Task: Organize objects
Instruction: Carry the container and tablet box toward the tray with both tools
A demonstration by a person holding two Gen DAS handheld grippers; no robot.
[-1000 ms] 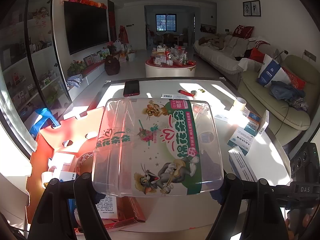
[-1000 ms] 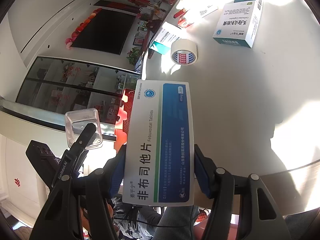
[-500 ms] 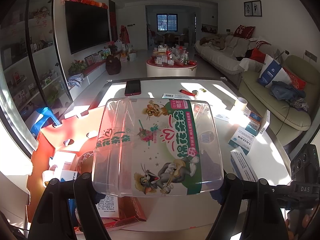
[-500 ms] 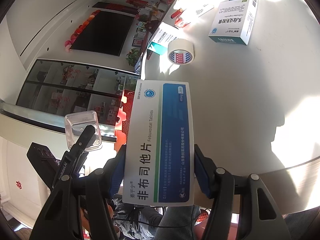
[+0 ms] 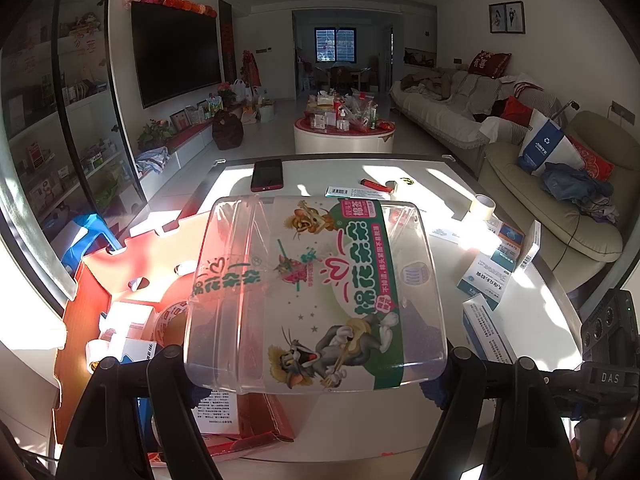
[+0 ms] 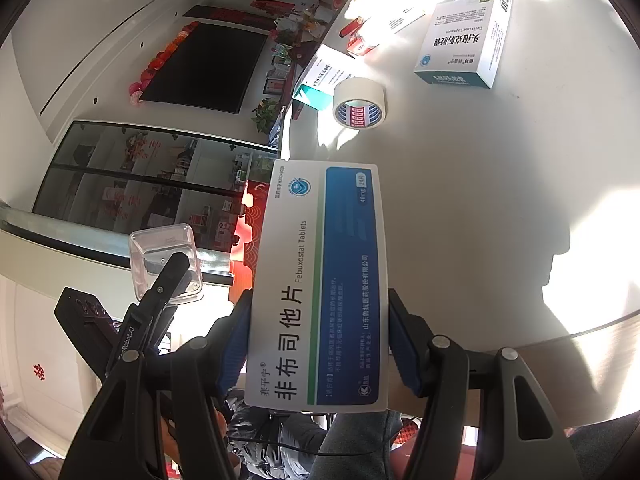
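My left gripper is shut on a clear plastic box with a green cartoon label, its pads pressing the box's two sides. It holds the box above the white table, next to a red carton. My right gripper is shut on a white and blue medicine box, held flat over the table's near edge. The right wrist view also shows the clear plastic box at the lower left, with one black finger of the left gripper across it.
On the table lie a tape roll, a white and teal medicine box, another carton, a red lighter and a phone. The red carton holds tape rolls and small boxes. A sofa stands to the right.
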